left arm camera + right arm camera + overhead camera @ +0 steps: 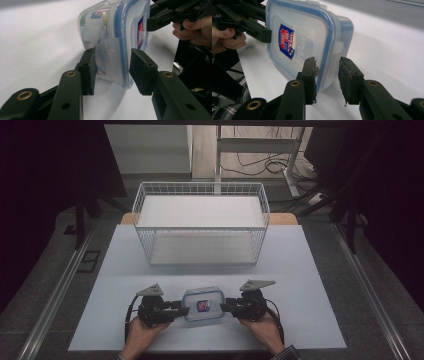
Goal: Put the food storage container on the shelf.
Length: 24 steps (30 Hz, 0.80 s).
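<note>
Clear plastic container (203, 304) with a blue-sealed lid (299, 42) lies flat on the white table (300, 320), directly between the two grippers, the wire basket (200, 220) well beyond their tips. Left gripper (181, 310) comes at the box's left end; in the left gripper view its jaws straddle a lid latch flap (110, 55), one pad touching or nearly touching the flap, the other just beside the lid rim with a sliver of gap, so half-closed and not yet clamped. Right gripper (224, 306) is at the opposite end; in the right gripper view its jaws bracket the lid edge and the latch (338, 48) there, narrowed as far as they go and pinching the rim (contact on the far pad is hard to confirm). Risks, as I judge them: each grip sits on a thin lid lip or flap rather than the body, so a lift could pop a latch or peel the lid and drop the box. The left side being loose while the right is tight could make the container pivot or skid across the smooth table. Worn, ragged right pads (313, 72) may slip on slick plastic. Contents inside could shift if it tilts.
</note>
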{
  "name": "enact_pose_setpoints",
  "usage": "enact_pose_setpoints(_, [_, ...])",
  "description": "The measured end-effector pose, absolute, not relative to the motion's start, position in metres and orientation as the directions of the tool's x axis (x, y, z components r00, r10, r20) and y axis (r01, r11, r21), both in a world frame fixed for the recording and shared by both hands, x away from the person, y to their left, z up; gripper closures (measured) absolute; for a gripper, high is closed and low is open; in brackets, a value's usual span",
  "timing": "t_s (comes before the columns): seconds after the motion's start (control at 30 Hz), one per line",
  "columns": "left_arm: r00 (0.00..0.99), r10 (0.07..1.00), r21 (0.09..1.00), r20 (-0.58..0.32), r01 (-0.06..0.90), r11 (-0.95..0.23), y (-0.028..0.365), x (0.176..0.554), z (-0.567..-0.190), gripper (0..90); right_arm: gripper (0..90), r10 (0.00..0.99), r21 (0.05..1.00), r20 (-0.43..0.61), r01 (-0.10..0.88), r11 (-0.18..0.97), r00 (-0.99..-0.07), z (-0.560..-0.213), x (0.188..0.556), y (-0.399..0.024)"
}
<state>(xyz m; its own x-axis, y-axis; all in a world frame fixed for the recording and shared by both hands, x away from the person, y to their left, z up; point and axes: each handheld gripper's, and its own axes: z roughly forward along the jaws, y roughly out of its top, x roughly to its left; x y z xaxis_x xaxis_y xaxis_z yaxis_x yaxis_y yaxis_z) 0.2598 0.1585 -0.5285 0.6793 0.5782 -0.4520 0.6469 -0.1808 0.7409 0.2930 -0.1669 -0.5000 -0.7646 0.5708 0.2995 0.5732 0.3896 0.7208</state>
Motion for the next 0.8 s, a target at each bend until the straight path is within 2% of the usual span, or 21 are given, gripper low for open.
enact_pose_setpoints(0.57, [0.668,0.553,0.741,-0.498,0.659,-0.130,0.161,0.271,-0.526,56.8,71.6,0.613,0.730,0.312,0.596,0.334,-0.726,-0.491,0.293,-0.168])
enact_pose_setpoints(0.8, [0.673,0.563,0.754,-0.480,0.644,-0.126,0.160,0.277,-0.512,56.6,71.4,0.621,0.738,0.292,0.584,0.337,-0.727,-0.479,0.298,-0.166])
